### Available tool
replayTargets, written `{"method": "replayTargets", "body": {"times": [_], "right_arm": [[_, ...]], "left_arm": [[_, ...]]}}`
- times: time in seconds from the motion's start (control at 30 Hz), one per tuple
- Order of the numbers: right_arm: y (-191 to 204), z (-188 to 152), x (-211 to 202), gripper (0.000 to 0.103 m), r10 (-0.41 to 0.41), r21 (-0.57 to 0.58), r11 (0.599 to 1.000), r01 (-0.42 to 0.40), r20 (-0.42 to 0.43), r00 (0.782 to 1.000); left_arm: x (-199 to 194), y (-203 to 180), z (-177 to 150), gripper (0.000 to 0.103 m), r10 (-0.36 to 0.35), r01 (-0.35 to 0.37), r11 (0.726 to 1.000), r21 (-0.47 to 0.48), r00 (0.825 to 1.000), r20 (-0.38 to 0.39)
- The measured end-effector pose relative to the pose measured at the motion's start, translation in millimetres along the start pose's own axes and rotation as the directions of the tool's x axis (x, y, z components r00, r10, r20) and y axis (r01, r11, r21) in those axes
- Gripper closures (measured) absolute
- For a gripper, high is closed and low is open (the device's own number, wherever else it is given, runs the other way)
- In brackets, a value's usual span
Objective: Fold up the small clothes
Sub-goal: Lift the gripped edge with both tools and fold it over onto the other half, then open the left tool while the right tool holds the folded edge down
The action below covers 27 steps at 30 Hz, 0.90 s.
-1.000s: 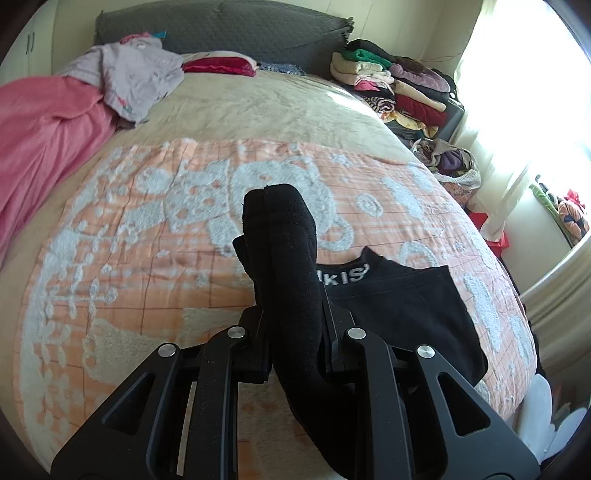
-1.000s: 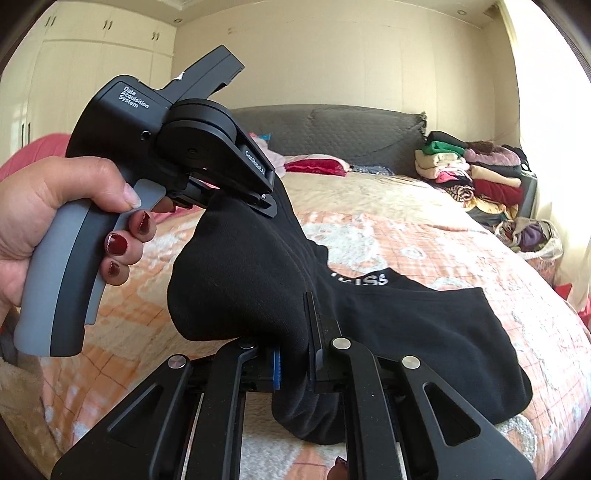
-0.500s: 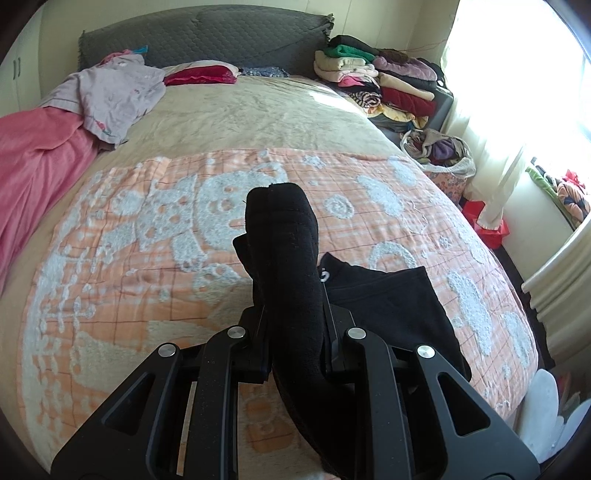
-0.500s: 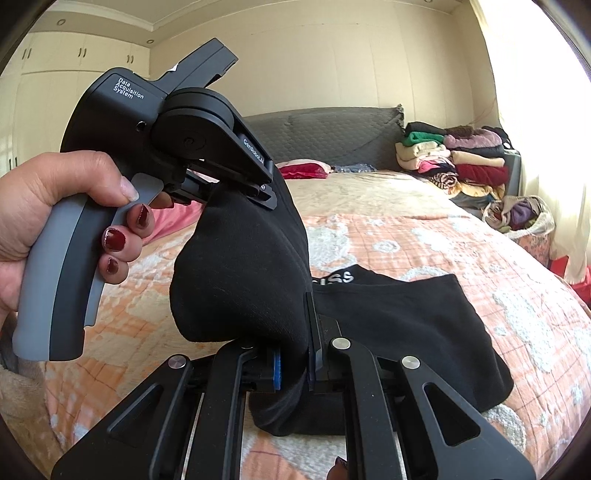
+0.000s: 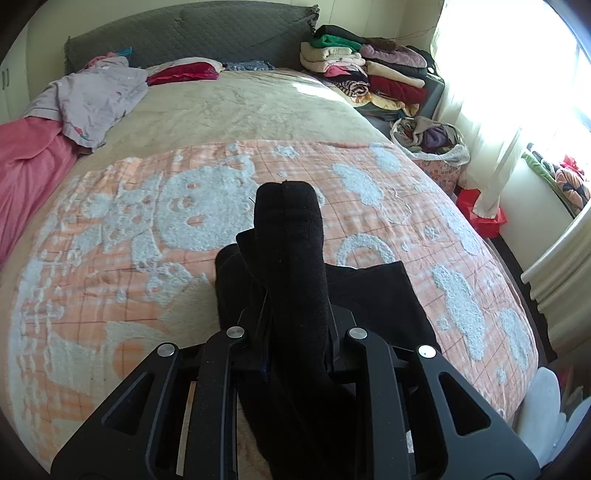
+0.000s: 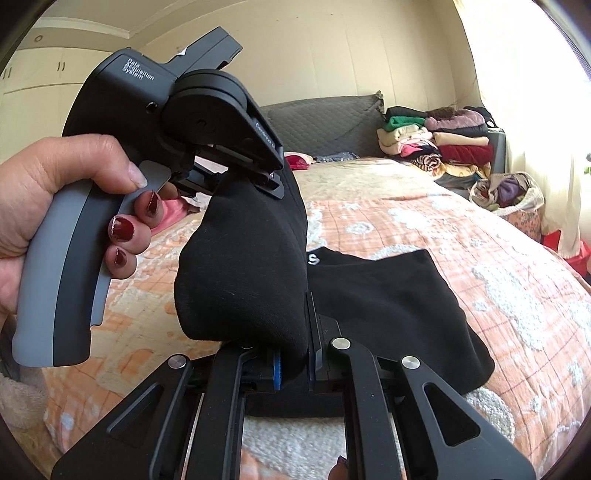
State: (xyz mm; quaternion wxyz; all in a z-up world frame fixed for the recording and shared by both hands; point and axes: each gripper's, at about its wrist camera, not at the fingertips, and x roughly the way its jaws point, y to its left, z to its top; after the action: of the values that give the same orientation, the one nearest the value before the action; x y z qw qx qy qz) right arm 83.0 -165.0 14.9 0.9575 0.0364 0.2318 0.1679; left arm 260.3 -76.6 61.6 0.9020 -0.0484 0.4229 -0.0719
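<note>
A black garment [image 6: 388, 295] lies on the orange and white blanket [image 5: 147, 229] of a bed. Its left side is lifted and doubled over toward the flat part. My left gripper [image 5: 295, 332] is shut on a fold of it, and black cloth [image 5: 291, 240] stands up past the fingers. In the right wrist view a hand [image 6: 55, 203] holds that left gripper [image 6: 275, 181] above the cloth. My right gripper [image 6: 295, 365] is shut on the lower edge of the same lifted fold. Only one white letter [image 6: 314, 258] of the waistband shows.
Folded clothes [image 5: 369, 74] are stacked at the back right by the grey headboard [image 5: 184, 33]. A basket of clothes [image 5: 432, 136] stands beside the bed near the bright curtain. A lilac garment [image 5: 99, 99] and a pink cover [image 5: 29, 166] lie at the left.
Both grippers have carried the lifted fold to the right over the flat part. The white waistband lettering, readable before, is now almost covered.
</note>
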Motion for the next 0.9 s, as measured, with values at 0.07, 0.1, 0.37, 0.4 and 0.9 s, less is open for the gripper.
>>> {"method": "replayTargets", "body": {"times": [0.07,0.1,0.37,0.4,0.9], "right_arm": [[-7.0,-3.2,0.9,0.095,0.0,0.023,1.0,0.0,-0.008,1.0],[-10.5,-3.7,2.2,0.095,0.001,0.032,0.999,0.0,-0.011,1.0],[-38.5,-14.3,6.4,0.095,0.004,0.105,0.994,0.0,-0.038,0.999],[-40.9,-15.5,7.0,0.095,0.004,0.108,0.994,0.0,-0.04,0.999],[-84.9,-33.5,18.9,0.095,0.084,0.288,0.956,-0.06,-0.073,0.994]], "left_arm": [[4.8,-6.5,-0.5,0.09,-0.001,0.001,1.0,0.004,1.0,-0.005],[8.6,-10.7,-1.2,0.09,-0.004,0.004,1.0,0.009,1.0,-0.008],[31.7,-35.0,-4.4,0.089,-0.023,0.024,0.999,0.024,0.999,-0.035],[34.8,-38.9,-5.5,0.089,-0.027,0.028,0.999,0.026,0.999,-0.038],[81.6,-71.4,-11.3,0.081,-0.041,0.045,0.998,0.033,0.994,-0.105]]}}
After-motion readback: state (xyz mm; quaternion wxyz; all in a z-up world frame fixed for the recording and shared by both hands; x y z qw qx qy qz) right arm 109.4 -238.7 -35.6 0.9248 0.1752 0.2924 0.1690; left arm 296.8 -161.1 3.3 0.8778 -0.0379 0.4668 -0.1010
